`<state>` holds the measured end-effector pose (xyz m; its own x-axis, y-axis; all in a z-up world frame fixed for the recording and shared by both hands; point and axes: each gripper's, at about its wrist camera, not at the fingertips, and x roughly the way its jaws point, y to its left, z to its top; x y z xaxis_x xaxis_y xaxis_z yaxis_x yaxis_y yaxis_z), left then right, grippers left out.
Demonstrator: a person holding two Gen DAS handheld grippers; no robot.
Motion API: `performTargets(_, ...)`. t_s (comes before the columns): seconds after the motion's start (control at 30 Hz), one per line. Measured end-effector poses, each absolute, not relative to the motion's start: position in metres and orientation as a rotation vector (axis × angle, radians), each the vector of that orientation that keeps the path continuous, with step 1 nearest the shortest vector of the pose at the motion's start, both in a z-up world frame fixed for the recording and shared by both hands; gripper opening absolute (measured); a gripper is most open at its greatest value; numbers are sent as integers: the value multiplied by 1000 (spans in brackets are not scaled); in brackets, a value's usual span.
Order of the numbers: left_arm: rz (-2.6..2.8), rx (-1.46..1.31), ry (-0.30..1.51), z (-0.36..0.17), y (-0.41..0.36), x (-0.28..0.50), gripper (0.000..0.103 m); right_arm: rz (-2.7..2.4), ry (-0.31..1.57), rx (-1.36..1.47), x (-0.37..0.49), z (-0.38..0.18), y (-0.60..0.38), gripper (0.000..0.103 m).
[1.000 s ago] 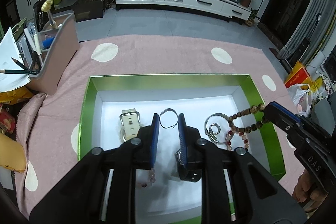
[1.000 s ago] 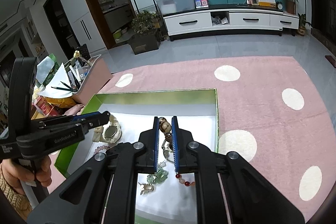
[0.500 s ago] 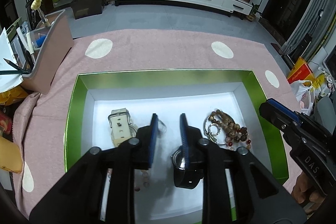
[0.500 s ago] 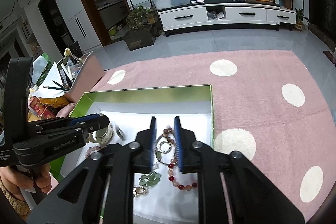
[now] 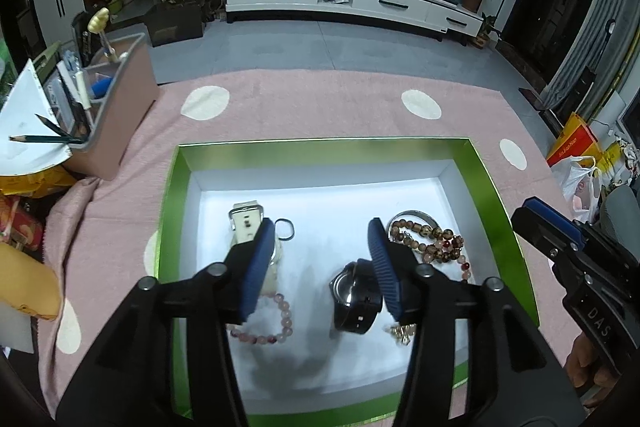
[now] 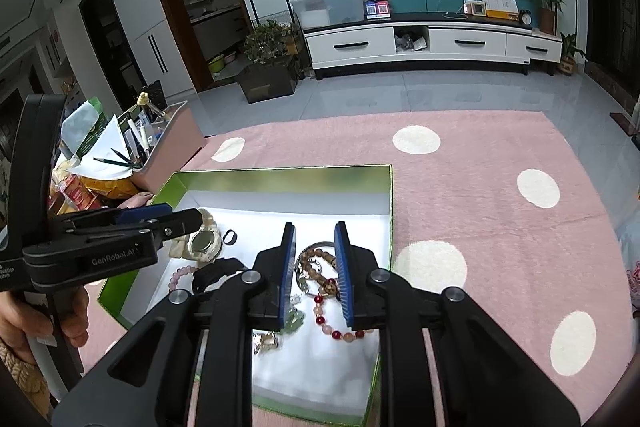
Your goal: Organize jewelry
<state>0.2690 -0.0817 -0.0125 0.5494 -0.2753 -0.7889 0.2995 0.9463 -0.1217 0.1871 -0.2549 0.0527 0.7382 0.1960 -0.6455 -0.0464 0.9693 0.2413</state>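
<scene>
Both grippers (image 5: 322, 259) (image 6: 315, 275) opening, empty, inside box (image 5: 328, 149) walls.

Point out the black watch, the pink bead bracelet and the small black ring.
black watch (image 5: 354, 297), left wrist view, on its case.
pink bead bracelet (image 5: 285, 311), left wrist view, on right-side beads.
small black ring (image 5: 294, 229), left wrist view, on its right rim.

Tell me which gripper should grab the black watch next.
Left. The left gripper hangs right over the black watch, its jaws opening with nothing between them. The right gripper sits over the bead pile instead.
</scene>
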Motion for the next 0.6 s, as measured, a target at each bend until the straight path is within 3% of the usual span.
performTargets(0.37,-310,76,873,14,-74,236,74,119,720,181,161,70,-254,30)
performTargets(0.6,-290,98,839,30,-69,220,82,101,715,158,151,82,-249,45)
